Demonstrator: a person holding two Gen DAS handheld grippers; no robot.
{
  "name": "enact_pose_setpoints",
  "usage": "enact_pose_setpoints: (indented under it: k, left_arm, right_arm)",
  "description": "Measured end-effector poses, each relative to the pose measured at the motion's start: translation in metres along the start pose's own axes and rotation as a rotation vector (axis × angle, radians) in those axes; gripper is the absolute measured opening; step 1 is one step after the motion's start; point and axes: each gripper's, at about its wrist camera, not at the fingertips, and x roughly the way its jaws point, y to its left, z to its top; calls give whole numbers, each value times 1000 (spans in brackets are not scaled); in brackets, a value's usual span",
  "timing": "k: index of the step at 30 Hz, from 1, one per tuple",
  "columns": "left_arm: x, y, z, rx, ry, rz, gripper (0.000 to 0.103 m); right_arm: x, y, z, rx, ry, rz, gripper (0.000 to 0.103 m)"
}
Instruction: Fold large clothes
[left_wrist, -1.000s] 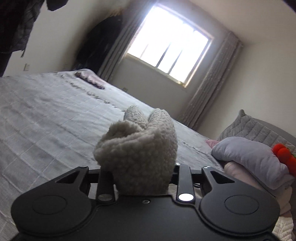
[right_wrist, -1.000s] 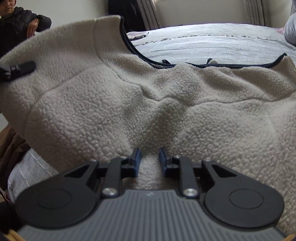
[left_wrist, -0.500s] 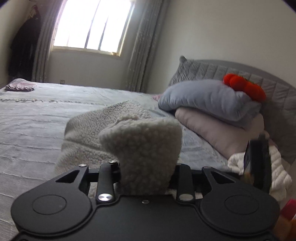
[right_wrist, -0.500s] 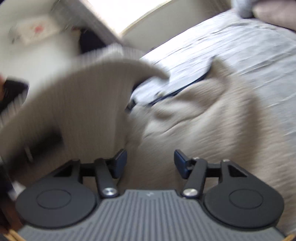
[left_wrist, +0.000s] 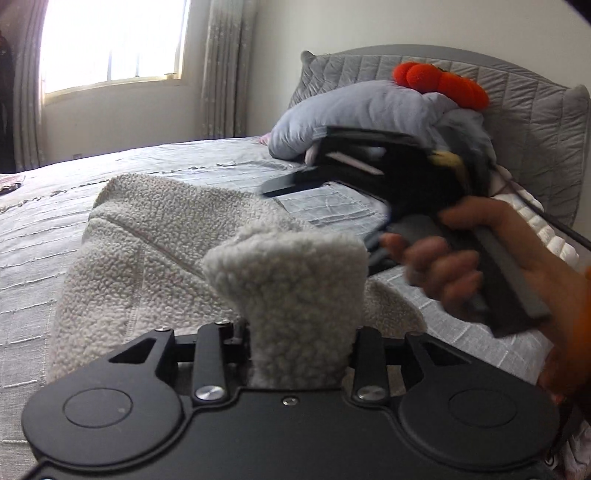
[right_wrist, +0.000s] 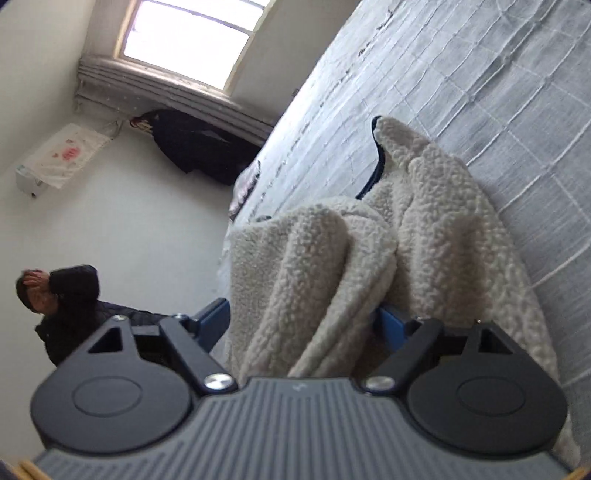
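Grey quilted bedspread (left_wrist: 44, 236) covers a wide bed that fills most of both views, and it serves as the landmark for the rest. On that bedspread lies a cream sherpa fleece garment (left_wrist: 155, 251) with dark navy edge trim, bunched rather than flat. At the head end of the bedspread a grey padded headboard (left_wrist: 517, 96) rises, with a lavender-grey pillow (left_wrist: 369, 110) stacked in front of it and a red-orange plush toy (left_wrist: 439, 83) on top of the pillow. Beyond the far side of the bedspread a bright window (left_wrist: 110, 40) with pale curtains lights the room.

Near the foot side of the bedspread, the left gripper (left_wrist: 301, 332) has its fingers drawn in against a thick fold of the fleece, which stands up between them in a rounded tuft. Above the bedspread, toward the headboard, the person's right hand (left_wrist: 465, 266) grasps the handle of the right gripper (right_wrist: 301, 321), blurred in the left wrist view. In the right wrist view its blue-tipped fingers (right_wrist: 212, 321) stand fairly wide apart, with loose folds of the fleece passing between them; whether they actually pinch the fabric I cannot tell. Off the edge of the bedspread, a person in a dark jacket (right_wrist: 62, 299) sits by the white wall.
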Motion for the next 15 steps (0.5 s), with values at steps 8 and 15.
enact_pose_setpoints:
  k: [8,15]
  left_arm:
    - [-28,23,23,18,10,-113,43]
    - [-93,57,35,83,-71,-245,50]
  right_arm:
    - [33,65,9,-407,-25,-273,29]
    - [-1,91,21,-594,-73,-354,29]
